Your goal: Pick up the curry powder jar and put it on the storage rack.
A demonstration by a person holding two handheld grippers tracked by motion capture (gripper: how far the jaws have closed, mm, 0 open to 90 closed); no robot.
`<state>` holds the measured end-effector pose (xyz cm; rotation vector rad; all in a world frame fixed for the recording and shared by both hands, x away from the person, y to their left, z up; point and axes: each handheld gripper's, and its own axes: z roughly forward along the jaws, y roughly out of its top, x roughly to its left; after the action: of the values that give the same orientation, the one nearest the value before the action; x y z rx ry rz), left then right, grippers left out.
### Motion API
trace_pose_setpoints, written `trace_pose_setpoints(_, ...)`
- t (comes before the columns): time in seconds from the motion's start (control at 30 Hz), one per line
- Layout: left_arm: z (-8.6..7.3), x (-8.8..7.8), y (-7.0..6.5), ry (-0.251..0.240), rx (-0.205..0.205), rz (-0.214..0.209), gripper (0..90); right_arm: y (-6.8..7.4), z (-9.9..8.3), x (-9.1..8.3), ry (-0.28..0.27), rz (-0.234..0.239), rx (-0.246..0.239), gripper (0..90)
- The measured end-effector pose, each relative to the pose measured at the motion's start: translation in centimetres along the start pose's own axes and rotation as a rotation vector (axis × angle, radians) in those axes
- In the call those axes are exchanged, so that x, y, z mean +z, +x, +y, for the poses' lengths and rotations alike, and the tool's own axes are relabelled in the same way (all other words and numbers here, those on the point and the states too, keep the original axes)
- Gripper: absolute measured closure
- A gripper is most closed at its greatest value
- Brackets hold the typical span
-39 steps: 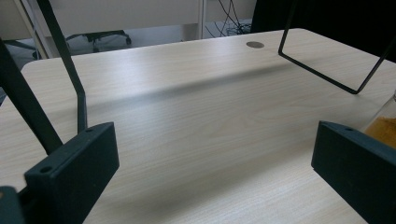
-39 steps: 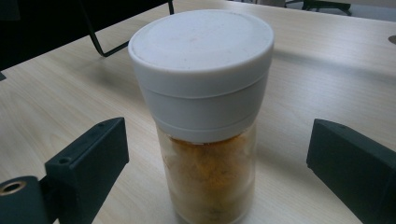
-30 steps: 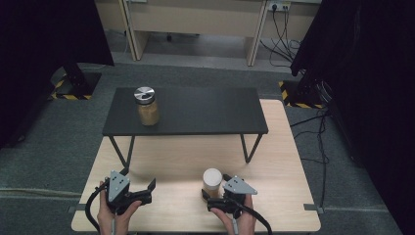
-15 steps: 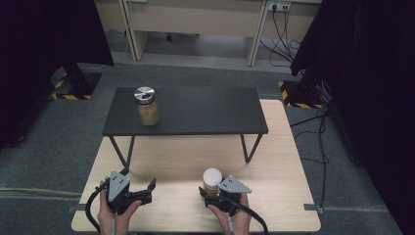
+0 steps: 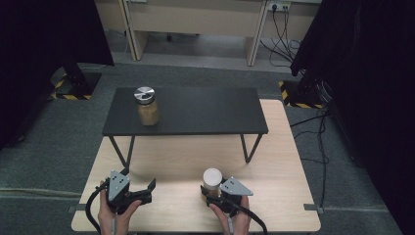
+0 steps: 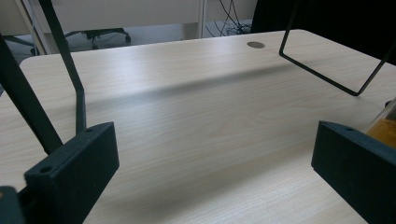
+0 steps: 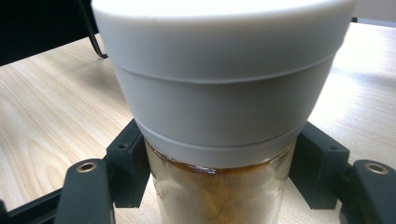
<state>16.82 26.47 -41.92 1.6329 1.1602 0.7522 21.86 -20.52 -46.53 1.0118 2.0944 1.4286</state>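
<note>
Pale wooden table (image 5: 186, 166), near edge: one jar gripped, one gripper idle.

At the near right, the right gripper (image 5: 214, 192) has just been closing and now clamps the glass body of a white-lidded glass jar of amber-brown contents (image 5: 212, 181), its dark jaws pressing either side just under the lid (seen close in the right gripper view (image 7: 219, 140)). At the near left, well apart from it, the left gripper (image 5: 142, 192) rests on the wood with its jaws spread wide and nothing between them. Farther off, a low black metal-legged shelf (image 5: 205, 112) stands on the table, bearing a silver-lidded glass jar of tan contents (image 5: 147, 105) toward its left end.
</note>
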Motion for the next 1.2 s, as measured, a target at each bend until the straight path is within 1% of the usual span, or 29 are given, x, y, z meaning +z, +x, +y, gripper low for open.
trace_pose_setpoints(0.63,0.0,0.1,0.1,0.008,-0.003,-0.001,0.0,0.0,0.5,-0.1,0.016,-0.002,-0.004,31.9)
trace_pose_setpoints(0.73,0.0,0.1,0.1,0.010,-0.003,-0.001,0.0,-0.1,0.6,-0.1,0.022,0.002,0.010,32.0)
trace_pose_setpoints(0.87,-0.1,0.2,0.1,0.013,-0.002,-0.001,0.0,-0.2,1.1,-0.4,0.039,0.002,0.052,32.0)
trace_pose_setpoints(0.9,-0.1,0.2,0.1,0.014,-0.001,-0.001,0.0,-0.2,1.1,-0.5,0.039,-0.002,0.054,32.0)
trace_pose_setpoints(1.03,-0.1,0.3,0.0,0.016,-0.003,0.001,0.0,-0.3,1.4,-0.8,0.032,-0.010,0.043,32.1)
trace_pose_setpoints(1.2,-0.1,0.4,0.0,0.016,-0.004,-0.002,0.0,0.0,2.5,-1.6,0.017,-0.011,0.019,32.2)
